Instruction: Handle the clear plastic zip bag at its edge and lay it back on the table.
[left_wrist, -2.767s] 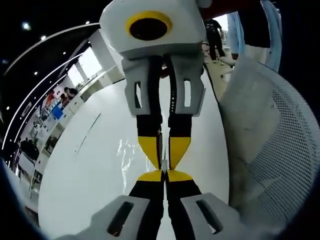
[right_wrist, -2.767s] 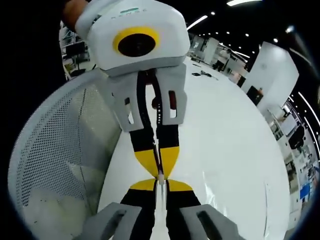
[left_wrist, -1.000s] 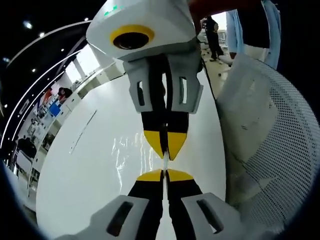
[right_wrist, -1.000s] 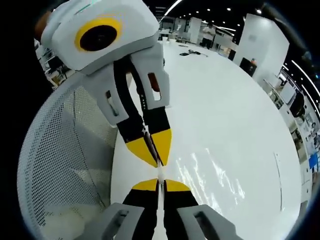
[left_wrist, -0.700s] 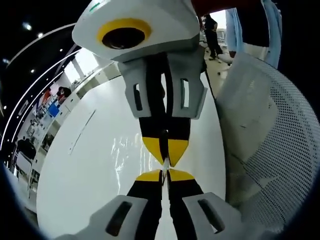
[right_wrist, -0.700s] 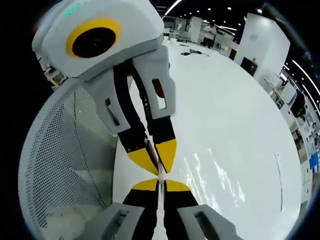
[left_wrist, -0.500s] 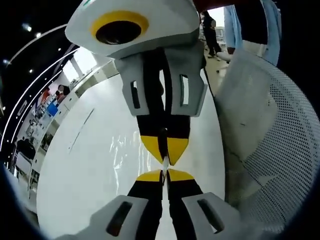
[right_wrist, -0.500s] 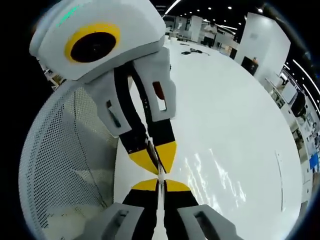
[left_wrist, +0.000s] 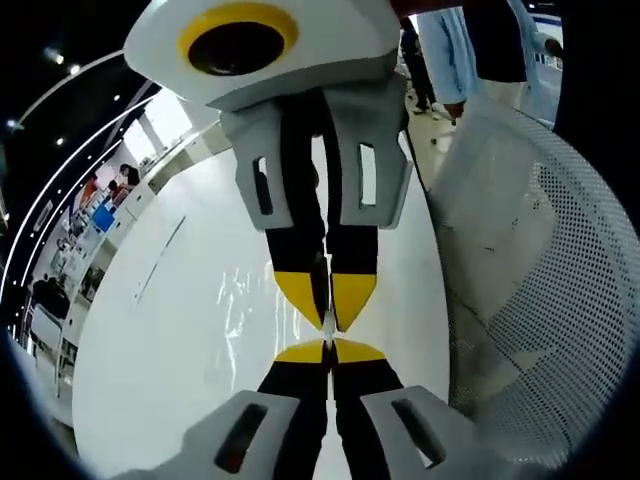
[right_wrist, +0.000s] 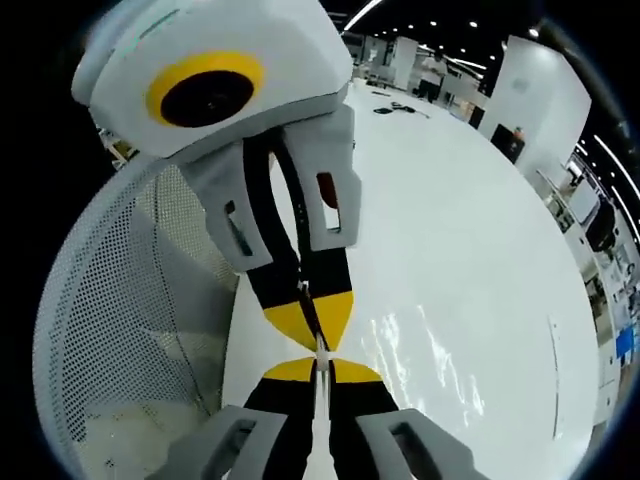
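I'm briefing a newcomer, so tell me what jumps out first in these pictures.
Two yellow-tipped grippers meet nose to nose, the left gripper and the right gripper, both shut on the clear zip bag that glints over the white table. Beside them stands a white mesh basket.

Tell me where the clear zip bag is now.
The clear zip bag is pinched at its edge between both hand-held grippers' tips, over the white table, beside the white mesh basket.
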